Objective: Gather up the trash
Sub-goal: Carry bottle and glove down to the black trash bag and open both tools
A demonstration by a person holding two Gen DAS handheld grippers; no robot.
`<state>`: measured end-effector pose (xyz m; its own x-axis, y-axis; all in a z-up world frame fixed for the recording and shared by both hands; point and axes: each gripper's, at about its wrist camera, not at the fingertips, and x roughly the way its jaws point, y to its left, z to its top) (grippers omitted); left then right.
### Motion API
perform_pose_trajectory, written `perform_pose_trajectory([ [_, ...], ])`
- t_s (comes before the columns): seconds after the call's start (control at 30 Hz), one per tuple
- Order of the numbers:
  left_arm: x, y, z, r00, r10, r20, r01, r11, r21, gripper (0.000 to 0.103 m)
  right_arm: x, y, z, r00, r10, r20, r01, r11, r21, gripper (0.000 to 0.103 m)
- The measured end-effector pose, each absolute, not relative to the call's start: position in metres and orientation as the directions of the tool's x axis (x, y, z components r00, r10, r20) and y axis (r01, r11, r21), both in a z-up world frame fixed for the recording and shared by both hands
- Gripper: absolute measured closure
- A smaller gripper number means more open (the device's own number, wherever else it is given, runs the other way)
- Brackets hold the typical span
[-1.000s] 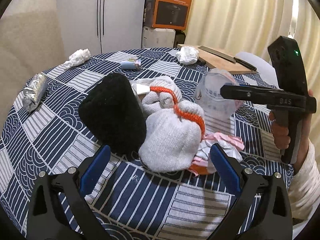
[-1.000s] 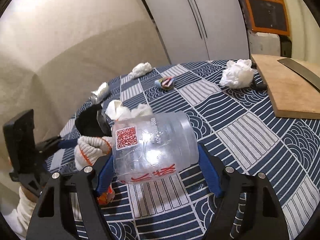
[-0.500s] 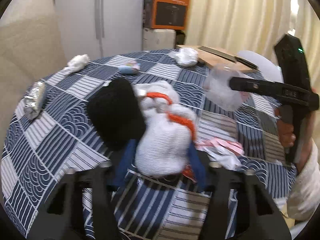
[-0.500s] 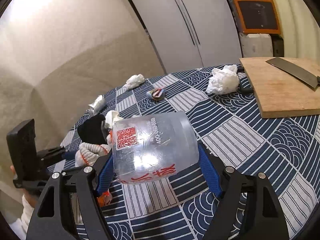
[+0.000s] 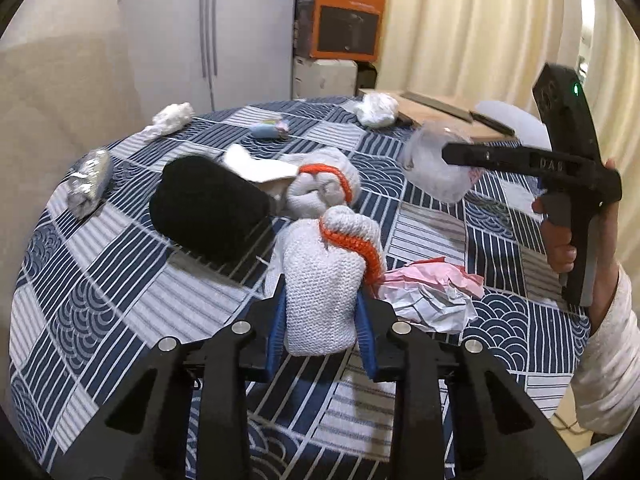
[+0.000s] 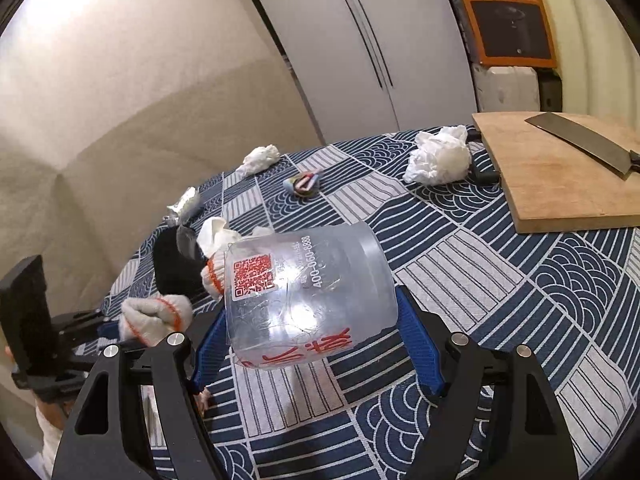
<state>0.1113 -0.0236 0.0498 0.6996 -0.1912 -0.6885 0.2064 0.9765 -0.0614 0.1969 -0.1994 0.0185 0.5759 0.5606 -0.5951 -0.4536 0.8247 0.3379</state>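
1. Left gripper [image 5: 320, 320] pinched on a white knit glove [image 5: 324, 284] with an orange cuff, raised off the patterned worktop [image 5: 120, 280].
2. Right gripper [image 6: 310, 344] clamped around a clear plastic cup [image 6: 308, 292], tipped sideways above the worktop.
3. Beside the glove: black cloth [image 5: 204, 208], crumpled pink-and-white paper [image 5: 432, 296].

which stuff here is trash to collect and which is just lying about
Job:
white glove, held by left tool
clear plastic container, held by right tool
crumpled pink paper
foil wad
tissue wads

Lying about:
cutting board
cleaver
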Motion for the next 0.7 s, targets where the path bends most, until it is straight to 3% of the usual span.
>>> perform_pose_trajectory([
  [0.37, 0.067, 0.015, 0.056, 0.755, -0.143, -0.64, 0.088, 0.989, -0.118, 0.072, 0.173, -0.208, 0.024, 0.602, 0.562, -0.567, -0.461, 0.824, 0.328, 0.031],
  [0.7, 0.018, 0.035, 0.052, 0.79, -0.127, -0.6, 0.071, 0.991, -0.116, 0.072, 0.113, -0.229, 0.028, 0.608, 0.57, -0.553, -0.456, 0.82, 0.344, 0.031],
])
